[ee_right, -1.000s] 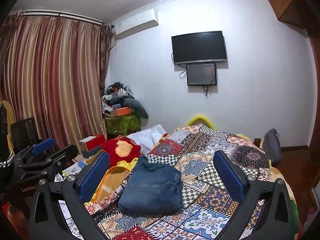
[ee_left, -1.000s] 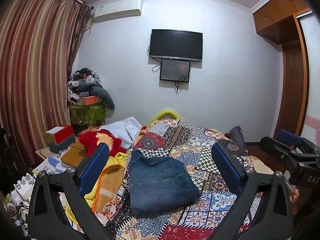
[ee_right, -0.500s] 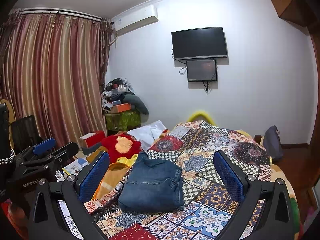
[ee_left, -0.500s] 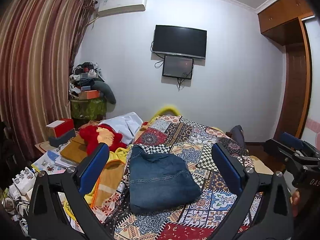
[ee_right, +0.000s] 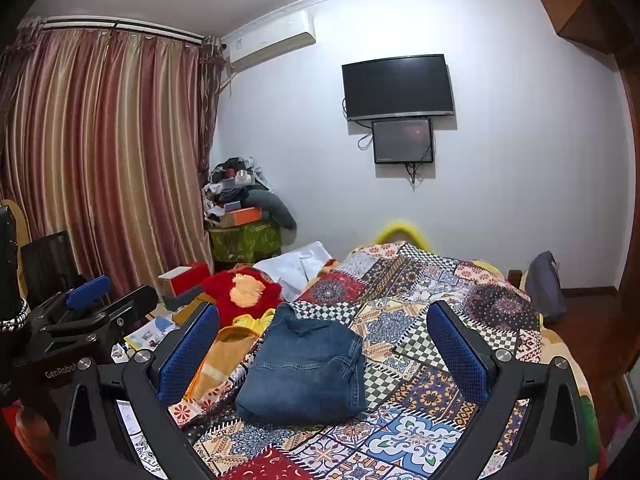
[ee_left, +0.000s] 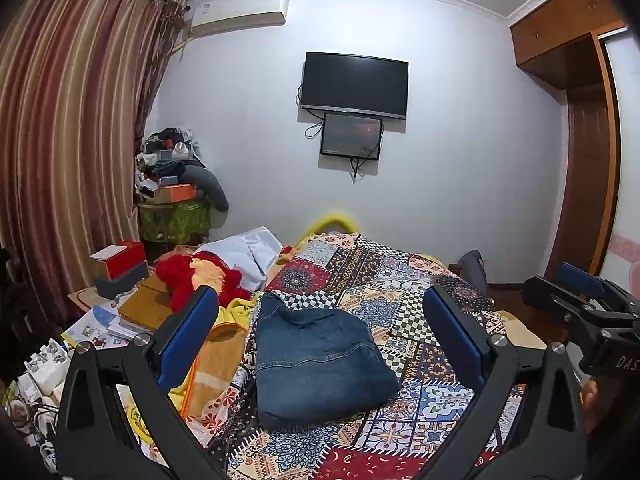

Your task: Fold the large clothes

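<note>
A pair of blue jeans (ee_left: 320, 356) lies folded into a compact rectangle on the patchwork bed cover (ee_left: 400, 292); it also shows in the right wrist view (ee_right: 308, 368). My left gripper (ee_left: 320, 340) is open and empty, held back from and above the jeans. My right gripper (ee_right: 324, 348) is also open and empty, at a similar distance. The right gripper shows at the right edge of the left wrist view (ee_left: 588, 304), and the left gripper at the left of the right wrist view (ee_right: 88, 312).
A red plush toy (ee_left: 200, 276), a yellow-orange cloth (ee_left: 216, 360) and white fabric (ee_left: 248, 252) lie left of the jeans. Boxes and papers (ee_left: 116, 312) clutter the bedside. A striped curtain (ee_left: 68, 152), wall TV (ee_left: 354, 84) and wooden wardrobe (ee_left: 584, 152) surround the bed.
Both views have shifted slightly, with the bed and jeans sitting a little lower and closer to centre. The jeans have not moved and both grippers stay open.
</note>
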Action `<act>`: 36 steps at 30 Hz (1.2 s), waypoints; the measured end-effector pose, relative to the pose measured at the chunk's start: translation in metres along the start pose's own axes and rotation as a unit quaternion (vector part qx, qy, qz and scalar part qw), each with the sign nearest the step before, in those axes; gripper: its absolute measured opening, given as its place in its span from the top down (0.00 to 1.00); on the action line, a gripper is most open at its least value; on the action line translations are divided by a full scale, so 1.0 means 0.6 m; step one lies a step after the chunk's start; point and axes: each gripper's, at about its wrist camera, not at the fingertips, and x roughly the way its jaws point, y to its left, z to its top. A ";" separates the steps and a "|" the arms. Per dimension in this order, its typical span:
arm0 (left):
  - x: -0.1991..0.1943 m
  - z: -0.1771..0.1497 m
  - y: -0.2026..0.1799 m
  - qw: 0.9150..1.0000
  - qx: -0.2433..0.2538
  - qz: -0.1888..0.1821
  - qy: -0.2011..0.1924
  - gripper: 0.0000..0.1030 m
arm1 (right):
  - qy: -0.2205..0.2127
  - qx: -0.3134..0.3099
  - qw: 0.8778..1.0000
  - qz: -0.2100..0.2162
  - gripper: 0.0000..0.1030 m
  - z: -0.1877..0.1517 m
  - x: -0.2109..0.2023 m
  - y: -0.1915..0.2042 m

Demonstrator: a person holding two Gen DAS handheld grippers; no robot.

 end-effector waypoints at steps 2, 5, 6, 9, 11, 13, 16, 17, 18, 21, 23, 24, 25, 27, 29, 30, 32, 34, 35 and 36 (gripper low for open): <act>-0.001 0.000 -0.002 1.000 0.001 0.000 -0.001 0.00 | 0.000 0.000 1.000 -0.001 0.00 -0.001 0.000 0.001; -0.001 0.001 -0.003 1.000 0.003 0.000 -0.002 0.00 | 0.000 0.001 1.000 0.000 0.00 0.000 0.000 0.000; -0.002 0.000 -0.002 1.000 0.003 -0.001 -0.003 0.00 | -0.001 0.001 1.000 0.000 0.00 0.000 0.000 0.001; -0.004 0.000 -0.005 1.000 0.003 -0.003 -0.005 0.00 | 0.001 0.001 1.000 -0.001 0.00 -0.001 0.000 0.002; -0.006 -0.001 -0.006 1.000 0.004 -0.003 -0.007 0.00 | 0.002 0.001 1.000 -0.002 0.00 -0.001 0.000 0.003; -0.008 -0.001 -0.008 1.000 0.005 -0.004 -0.008 0.00 | 0.002 0.002 1.000 -0.002 0.00 -0.001 -0.001 0.004; -0.010 0.000 -0.010 1.000 0.006 -0.005 -0.009 0.00 | 0.001 0.002 1.000 -0.003 0.00 0.000 -0.001 0.004; -0.010 0.000 -0.010 1.000 0.006 -0.006 -0.008 0.00 | 0.001 0.002 1.000 -0.003 0.00 0.000 -0.001 0.005; -0.010 0.000 -0.010 1.000 0.006 -0.006 -0.008 0.00 | 0.000 0.003 1.000 -0.004 0.00 0.001 -0.001 0.006; -0.008 0.000 -0.011 1.000 0.006 -0.016 -0.004 0.00 | -0.001 0.005 1.000 -0.005 0.00 0.001 -0.002 0.008; -0.008 0.000 -0.013 1.000 0.006 -0.018 -0.002 0.00 | -0.001 0.006 1.000 -0.007 0.00 0.000 -0.002 0.010; -0.008 0.000 -0.013 1.000 0.007 -0.016 -0.003 0.00 | -0.001 0.007 1.000 -0.008 0.00 0.001 -0.002 0.011; -0.009 0.000 -0.014 1.000 0.008 -0.015 -0.004 0.00 | -0.001 0.007 1.000 -0.008 0.00 0.001 -0.002 0.011; -0.009 -0.001 -0.015 1.000 0.009 -0.014 -0.004 0.00 | -0.002 0.010 1.000 -0.009 0.00 0.001 -0.004 0.013; -0.009 -0.001 -0.015 1.000 0.008 -0.016 -0.004 0.00 | -0.003 0.011 1.000 -0.010 0.00 0.001 -0.004 0.013; -0.009 -0.001 -0.015 1.000 0.007 -0.017 -0.003 0.00 | -0.002 0.011 1.000 -0.009 0.00 0.001 -0.004 0.013; -0.009 -0.002 -0.013 1.000 0.006 -0.020 -0.002 0.00 | -0.002 0.011 1.000 -0.009 0.00 0.001 -0.004 0.013; -0.008 -0.002 -0.014 1.000 0.006 -0.020 -0.002 0.00 | -0.002 0.011 1.000 -0.009 0.00 0.001 -0.004 0.012; -0.008 -0.002 -0.014 1.000 0.006 -0.020 -0.002 0.00 | -0.002 0.011 1.000 -0.009 0.00 0.001 -0.004 0.013; -0.009 -0.002 -0.015 1.000 0.006 -0.021 -0.002 0.00 | -0.002 0.012 1.000 -0.009 0.00 0.001 -0.004 0.012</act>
